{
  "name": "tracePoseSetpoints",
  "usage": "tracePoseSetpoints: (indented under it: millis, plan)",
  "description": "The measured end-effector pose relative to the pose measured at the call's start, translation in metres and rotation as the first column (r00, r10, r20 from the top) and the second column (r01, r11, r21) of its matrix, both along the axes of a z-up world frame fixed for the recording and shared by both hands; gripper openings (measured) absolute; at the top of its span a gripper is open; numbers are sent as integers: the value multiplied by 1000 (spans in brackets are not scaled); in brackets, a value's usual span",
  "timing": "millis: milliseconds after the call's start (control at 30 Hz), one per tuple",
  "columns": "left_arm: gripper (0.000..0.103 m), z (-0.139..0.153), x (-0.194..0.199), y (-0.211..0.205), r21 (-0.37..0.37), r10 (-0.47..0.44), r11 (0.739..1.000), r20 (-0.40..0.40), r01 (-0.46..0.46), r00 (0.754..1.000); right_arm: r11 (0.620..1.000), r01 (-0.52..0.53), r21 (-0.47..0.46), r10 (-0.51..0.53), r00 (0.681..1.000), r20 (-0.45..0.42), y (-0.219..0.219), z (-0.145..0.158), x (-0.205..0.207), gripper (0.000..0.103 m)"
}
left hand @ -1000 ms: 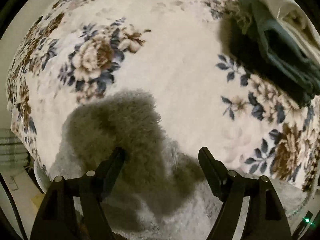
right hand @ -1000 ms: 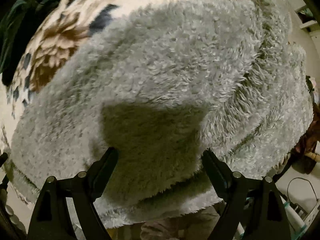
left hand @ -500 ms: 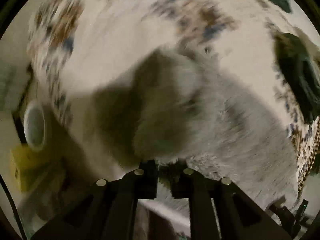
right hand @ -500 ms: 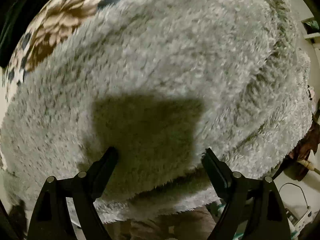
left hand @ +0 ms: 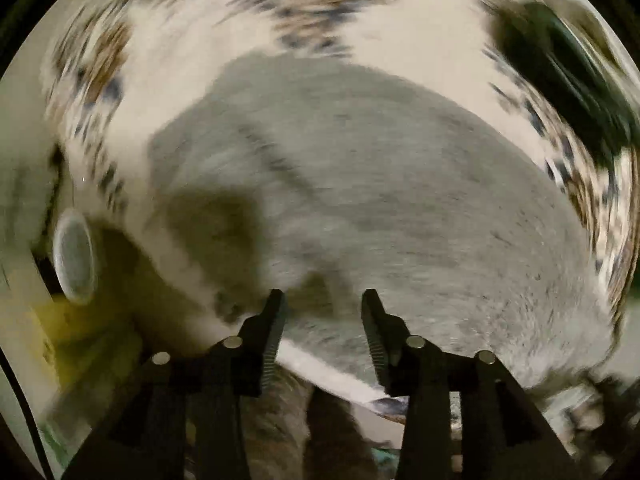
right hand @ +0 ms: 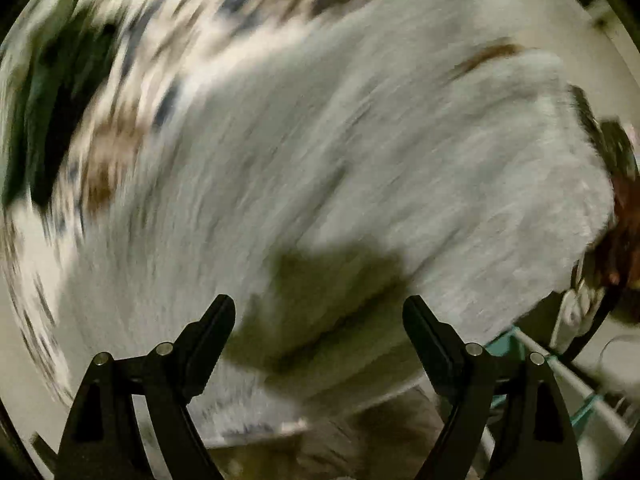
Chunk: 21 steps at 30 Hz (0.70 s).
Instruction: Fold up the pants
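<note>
Swept sideways since the earlier frame, the left gripper (left hand: 322, 316) now hangs over the near edge of the grey fleece pants (left hand: 380, 184), where a second ago it looked down mostly on bare floral blanket (left hand: 192, 92). Its jaws, which had snapped together on the fleece half a second back, are opening again; pile shows in the gap between them, but the pads do not appear to press on it. The right gripper (right hand: 318, 320) has lifted a little, and its view, sharp before, is now smeared by motion. Its jaws stand spread wide with nothing pinched, the pants (right hand: 340, 152) lying below them.

The pants lie in a broad grey mound on the blanket, filling most of both views, the near hem at the bed's edge. A dark green garment (left hand: 568, 80) sits well apart at the far side, and a round pale object (left hand: 74, 256) shows off the bed to the left; what it is cannot be told.

By the look of it, a fold has just been laid and let go. The risk is the thick, springy fleece: released in mid-motion, the layer may slide back or bulge open, and the near hem could slip off the bed. A jaw catching the pile on withdrawal would drag the fold askew.
</note>
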<state>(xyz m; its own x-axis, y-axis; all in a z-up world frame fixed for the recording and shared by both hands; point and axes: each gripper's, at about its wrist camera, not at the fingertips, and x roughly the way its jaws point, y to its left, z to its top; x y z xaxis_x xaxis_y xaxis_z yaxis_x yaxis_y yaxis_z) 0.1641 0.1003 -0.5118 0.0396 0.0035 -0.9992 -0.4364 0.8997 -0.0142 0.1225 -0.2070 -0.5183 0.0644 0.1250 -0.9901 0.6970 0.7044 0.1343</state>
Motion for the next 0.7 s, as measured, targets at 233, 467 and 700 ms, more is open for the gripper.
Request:
tracePoseSetpoints:
  millis: [233,467,700]
  plan:
    - [73,-1,60,-107,43,-262,965,53,260,964,980,194,-53,-185,974,132,-96,10,31,88]
    - [73,-1,71,-164,12,-385,923,57,385,921,986,165,28,-167,973,159,-138,1,18,11]
    - [73,-3,42,-161,16,-409,912,2,409,912,964,246,99,-259,952,161,-191,12,-85,14]
